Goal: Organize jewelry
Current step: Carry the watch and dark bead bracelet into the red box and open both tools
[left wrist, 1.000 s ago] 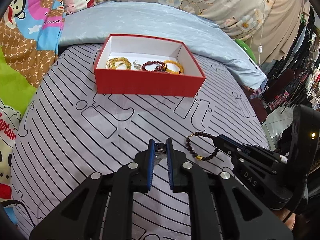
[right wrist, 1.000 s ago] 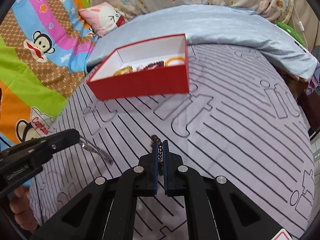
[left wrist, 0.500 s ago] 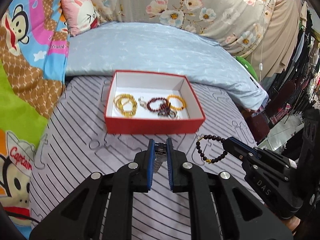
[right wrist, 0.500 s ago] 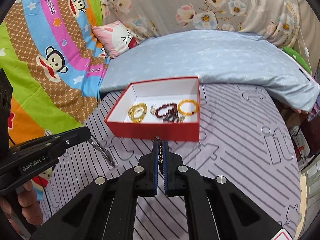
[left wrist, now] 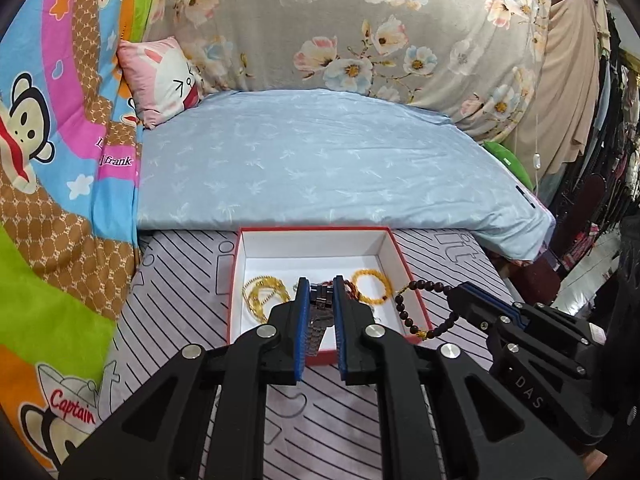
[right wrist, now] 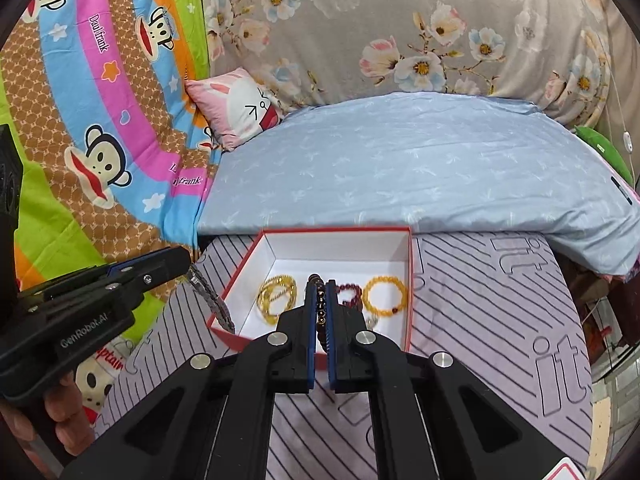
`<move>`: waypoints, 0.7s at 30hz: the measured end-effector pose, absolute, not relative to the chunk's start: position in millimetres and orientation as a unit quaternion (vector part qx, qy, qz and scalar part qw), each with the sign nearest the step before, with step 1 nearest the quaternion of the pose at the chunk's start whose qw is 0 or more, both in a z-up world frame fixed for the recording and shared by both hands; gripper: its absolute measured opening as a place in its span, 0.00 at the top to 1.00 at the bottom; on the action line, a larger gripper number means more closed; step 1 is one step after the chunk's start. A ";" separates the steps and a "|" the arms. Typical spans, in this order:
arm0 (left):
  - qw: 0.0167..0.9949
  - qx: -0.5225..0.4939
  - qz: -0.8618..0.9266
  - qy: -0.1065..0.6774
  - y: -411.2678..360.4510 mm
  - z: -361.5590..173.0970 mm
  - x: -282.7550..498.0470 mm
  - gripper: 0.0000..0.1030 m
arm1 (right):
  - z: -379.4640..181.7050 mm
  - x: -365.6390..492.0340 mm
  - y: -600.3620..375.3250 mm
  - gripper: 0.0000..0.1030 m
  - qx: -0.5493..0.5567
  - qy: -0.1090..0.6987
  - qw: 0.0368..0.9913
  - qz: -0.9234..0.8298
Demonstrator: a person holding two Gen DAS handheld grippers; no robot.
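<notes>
Fingers (left wrist: 303, 312) of my left gripper (left wrist: 319, 292) are pinching a silver metal bracelet (left wrist: 318, 320); my right gripper (right wrist: 319, 294) is clamping a dark beaded bracelet (left wrist: 416, 308). Both are hanging above the red box (right wrist: 410, 276), which is sitting on the striped bed mat (right wrist: 500, 320).

- A bed fills most of the space, covered near me by a pale lilac sheet (left wrist: 168, 280) printed with dark stripes and outlined letters.
- Across its far half lies a light blue quilt (left wrist: 320, 160) with a faint white pattern.
- Behind it hangs a grey floral cloth (left wrist: 360, 20) with cream and blue blossoms.
- To the left hangs a bright cartoon monkey blanket (right wrist: 100, 80) in green, pink, blue, orange and brown.
- A pink cartoon pillow (left wrist: 164, 76) leans in the corner.
- On the right, a beige curtain (left wrist: 572, 60) and dark hanging clothes (left wrist: 616, 140).
- The light is even.
</notes>
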State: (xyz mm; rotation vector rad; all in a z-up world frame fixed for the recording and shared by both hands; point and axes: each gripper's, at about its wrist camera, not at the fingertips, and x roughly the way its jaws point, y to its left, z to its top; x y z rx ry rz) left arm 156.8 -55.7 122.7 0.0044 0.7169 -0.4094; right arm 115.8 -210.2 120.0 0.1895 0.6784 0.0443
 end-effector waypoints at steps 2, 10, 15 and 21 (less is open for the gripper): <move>0.918 0.004 -0.190 0.349 -57.1 120.7 170.1 0.90 | 118.7 128.9 -210.1 0.97 0.092 0.333 0.938 0.021; 0.918 0.003 -0.159 0.364 -59.7 102.3 214.1 0.90 | 106.0 168.7 -211.6 0.97 0.091 0.343 0.935 0.020; 0.915 0.006 -0.148 0.375 -64.6 90.9 235.0 0.90 | 95.1 188.2 -213.2 0.97 0.093 0.353 0.931 0.016; 0.911 0.012 -0.137 0.389 -69.5 75.7 251.4 0.90 | 82.8 199.4 -214.7 0.97 0.091 0.363 0.927 0.013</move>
